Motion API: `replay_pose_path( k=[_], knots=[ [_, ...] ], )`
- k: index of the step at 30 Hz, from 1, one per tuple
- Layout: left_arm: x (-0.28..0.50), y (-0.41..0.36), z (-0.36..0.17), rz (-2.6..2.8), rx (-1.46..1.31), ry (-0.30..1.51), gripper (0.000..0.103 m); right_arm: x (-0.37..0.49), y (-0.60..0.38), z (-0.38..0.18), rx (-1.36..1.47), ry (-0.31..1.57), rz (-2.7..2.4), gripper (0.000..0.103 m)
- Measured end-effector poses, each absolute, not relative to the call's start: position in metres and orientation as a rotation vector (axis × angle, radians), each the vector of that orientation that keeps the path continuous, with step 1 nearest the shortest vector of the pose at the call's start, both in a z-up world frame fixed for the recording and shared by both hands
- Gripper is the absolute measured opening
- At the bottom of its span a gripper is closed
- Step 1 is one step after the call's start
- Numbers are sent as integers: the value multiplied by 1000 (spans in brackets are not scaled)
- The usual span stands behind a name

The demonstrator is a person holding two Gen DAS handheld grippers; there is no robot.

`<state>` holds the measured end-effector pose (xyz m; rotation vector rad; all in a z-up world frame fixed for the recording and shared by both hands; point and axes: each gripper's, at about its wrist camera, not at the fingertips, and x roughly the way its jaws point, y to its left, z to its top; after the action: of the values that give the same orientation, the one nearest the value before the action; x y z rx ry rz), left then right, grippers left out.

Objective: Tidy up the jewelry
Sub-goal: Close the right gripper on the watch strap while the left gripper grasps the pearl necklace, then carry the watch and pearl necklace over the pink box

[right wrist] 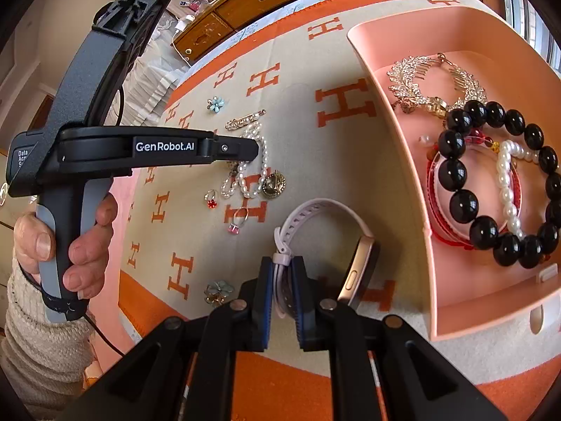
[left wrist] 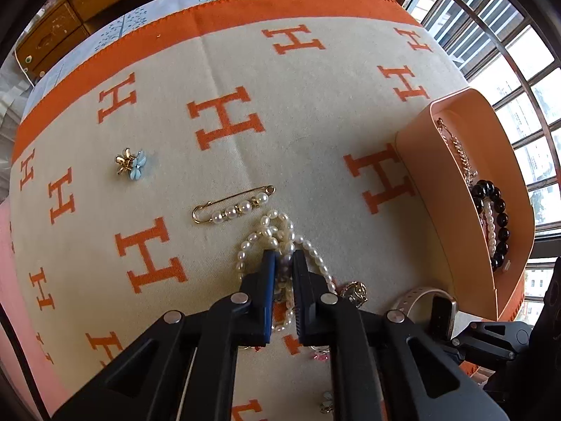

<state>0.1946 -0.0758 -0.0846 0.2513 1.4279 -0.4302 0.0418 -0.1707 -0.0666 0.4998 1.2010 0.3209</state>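
Left wrist view: the left gripper points down at the blanket, its jaws pinched on a heap of pearl strand. A pearl pin lies just beyond, a blue flower clip farther left. The pink tray stands at the right, a black bead bracelet in it.

Right wrist view: the right gripper clamps the pale strap of a watch beside the tray. A hand holds the left gripper over the pearls.
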Motion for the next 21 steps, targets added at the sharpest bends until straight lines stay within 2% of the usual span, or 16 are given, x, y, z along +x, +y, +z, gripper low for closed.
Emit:
replay_pose_path(
  k=[8,21],
  knots=[
    [189,-54,-58,-411,112,1363,3,34,-175,-49,493,1134,339,10],
    [146,-57,58,-499,47,1139,3,12,-205,16,533,932,345,9]
  ],
)
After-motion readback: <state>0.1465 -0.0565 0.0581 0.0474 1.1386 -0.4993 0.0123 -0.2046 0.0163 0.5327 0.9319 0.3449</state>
